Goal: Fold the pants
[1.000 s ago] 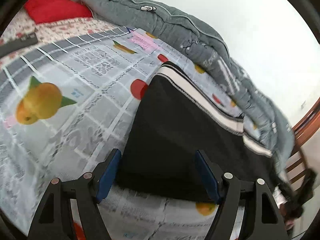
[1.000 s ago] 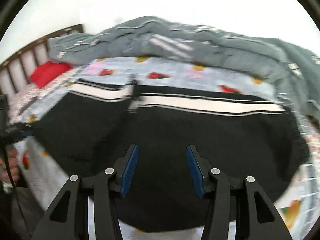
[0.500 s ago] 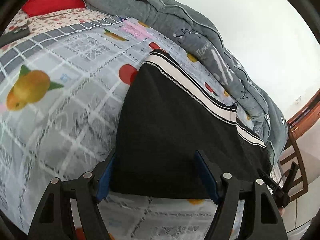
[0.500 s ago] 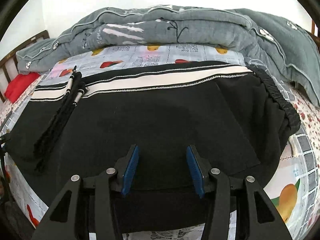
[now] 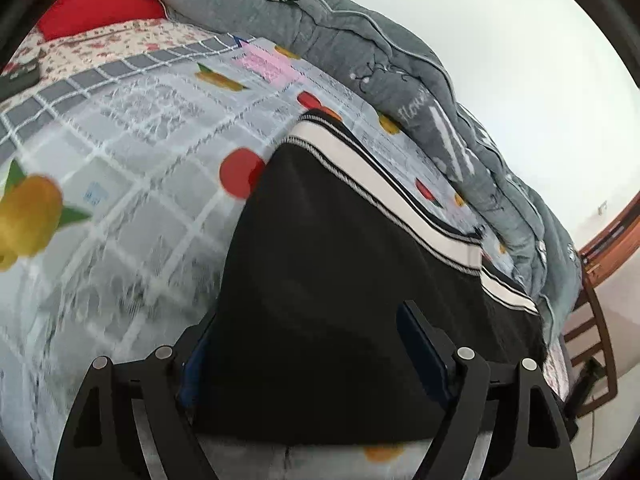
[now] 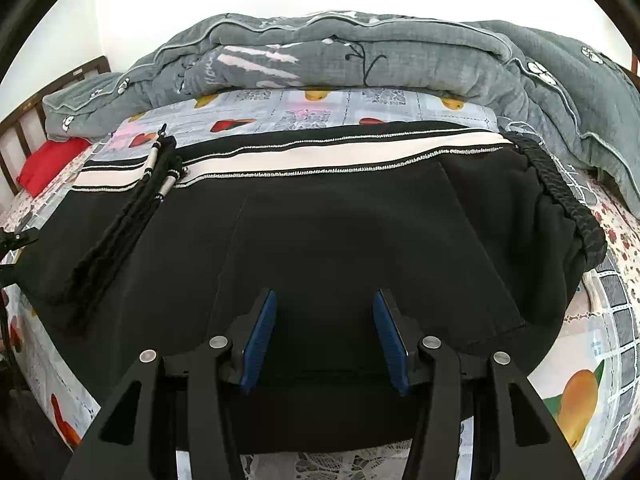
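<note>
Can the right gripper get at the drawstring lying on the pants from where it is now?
Probably yes. The right gripper hovers open over the black pants; the drawstring lies on top, off to its left, with only flat fabric between. It would need a sideways move first.

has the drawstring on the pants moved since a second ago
Yes. In the right wrist view the drawstring now lies nearer the left end of the pants' white stripe than before.

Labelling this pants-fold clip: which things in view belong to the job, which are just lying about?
Job:
black pants
drawstring
left gripper, jaws opening over the pants
right gripper

Lying about:
grey quilt
red pillow
fruit-print sheet
</note>
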The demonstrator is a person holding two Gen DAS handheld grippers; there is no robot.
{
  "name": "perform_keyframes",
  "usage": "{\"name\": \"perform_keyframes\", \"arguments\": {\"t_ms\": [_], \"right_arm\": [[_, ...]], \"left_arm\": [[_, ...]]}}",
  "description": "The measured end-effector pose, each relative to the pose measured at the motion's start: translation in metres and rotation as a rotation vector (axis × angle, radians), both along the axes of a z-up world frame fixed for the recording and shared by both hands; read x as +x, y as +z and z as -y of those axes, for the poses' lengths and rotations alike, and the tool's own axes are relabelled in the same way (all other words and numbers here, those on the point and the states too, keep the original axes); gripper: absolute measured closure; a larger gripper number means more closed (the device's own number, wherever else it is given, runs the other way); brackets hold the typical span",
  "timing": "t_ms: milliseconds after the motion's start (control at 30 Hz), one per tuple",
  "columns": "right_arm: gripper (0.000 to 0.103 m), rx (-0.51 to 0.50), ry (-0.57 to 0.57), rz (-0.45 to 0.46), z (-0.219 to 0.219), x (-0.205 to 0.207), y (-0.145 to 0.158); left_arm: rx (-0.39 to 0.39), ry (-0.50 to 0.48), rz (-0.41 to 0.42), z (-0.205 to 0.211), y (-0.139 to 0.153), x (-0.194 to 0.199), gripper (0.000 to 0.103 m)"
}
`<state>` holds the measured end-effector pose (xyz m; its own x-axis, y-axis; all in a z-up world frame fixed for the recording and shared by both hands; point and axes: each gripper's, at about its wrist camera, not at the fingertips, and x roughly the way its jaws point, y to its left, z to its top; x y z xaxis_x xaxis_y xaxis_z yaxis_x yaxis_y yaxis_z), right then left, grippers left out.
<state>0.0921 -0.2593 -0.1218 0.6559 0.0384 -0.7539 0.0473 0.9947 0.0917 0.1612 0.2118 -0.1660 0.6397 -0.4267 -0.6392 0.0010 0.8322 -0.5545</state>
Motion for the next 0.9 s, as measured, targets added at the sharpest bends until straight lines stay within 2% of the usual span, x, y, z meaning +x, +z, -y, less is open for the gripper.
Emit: {"name": "perform_keyframes", "arguments": {"t_ms": [167,233,333,567,800,900], "right_arm": [[0.052,-0.015,-0.005,0.014,-0.003,-0.002,-0.002],[0.052,-0.018,-0.003,0.017,-0.003,-0.002,-0.002],[0.052,-0.016,-0.002,0.017,-0.003,-0.003,-0.001],[0.052,0.009,-0.008,-0.001,0.0,-0.007,0.003],[0.052,0.016,-0.037,0.004,0.008,-0.02,0.011],[0.052,0.025,-0.039,0.022,0.012,-0.026,0.017]], "left_arm": [[-0.066,-0.028,0.006,-0.006,-0.004,-0.031,0.023],[-0.068,-0.03,0.013,-0.005,-0.005,-0.035,0.023],[-0.057,-0.03,0.017,-0.002,-0.006,-0.027,0.023],[-0.119,0.024,0.039,-0.003,-0.009,0.004,0.022],[-0.157,0.02,0.035,-0.002,-0.011,-0.026,0.024],[-0.141,0.062,0.025,0.002,-0.011,-0.027,0.029]]}}
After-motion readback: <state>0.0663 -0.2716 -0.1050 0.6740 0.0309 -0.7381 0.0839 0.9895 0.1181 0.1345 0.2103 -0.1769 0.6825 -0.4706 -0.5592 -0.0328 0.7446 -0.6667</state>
